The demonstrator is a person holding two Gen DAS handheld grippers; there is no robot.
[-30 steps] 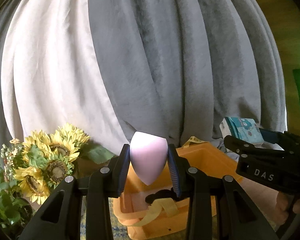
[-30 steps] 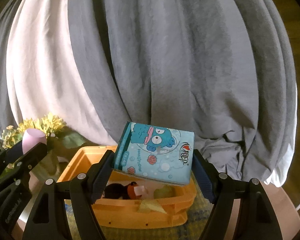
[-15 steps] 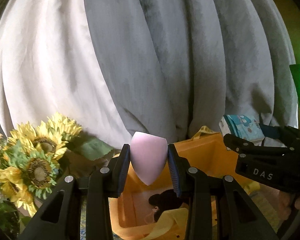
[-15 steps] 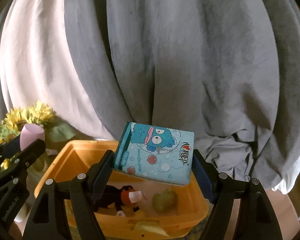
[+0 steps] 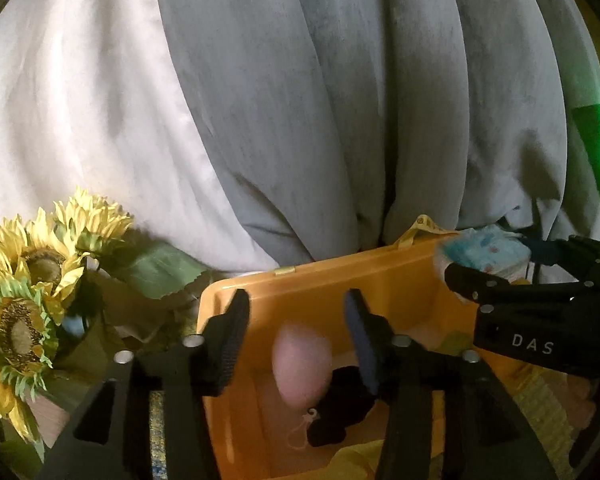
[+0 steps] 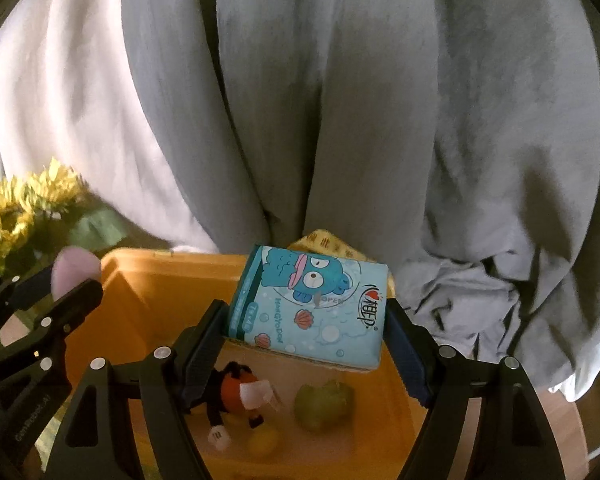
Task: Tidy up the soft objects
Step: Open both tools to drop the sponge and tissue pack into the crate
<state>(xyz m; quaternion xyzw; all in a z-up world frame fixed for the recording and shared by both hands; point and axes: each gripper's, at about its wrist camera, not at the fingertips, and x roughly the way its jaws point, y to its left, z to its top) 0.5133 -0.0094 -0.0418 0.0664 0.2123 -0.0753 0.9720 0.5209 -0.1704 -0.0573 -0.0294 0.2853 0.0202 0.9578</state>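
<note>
The left tongs (image 5: 296, 336) are black plastic with two long arms, round silver screws and dark blue ribbed pads at the tips. The right tongs (image 6: 306, 356) look the same (black arms, silver screws, blue pads). One side has white letters "DAS". The other side has faint grey letters.

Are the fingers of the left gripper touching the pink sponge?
Apart. In the left wrist view, the left gripper is opening; orange bin shows on both sides between the blurred pink sponge and the fingers.
</note>
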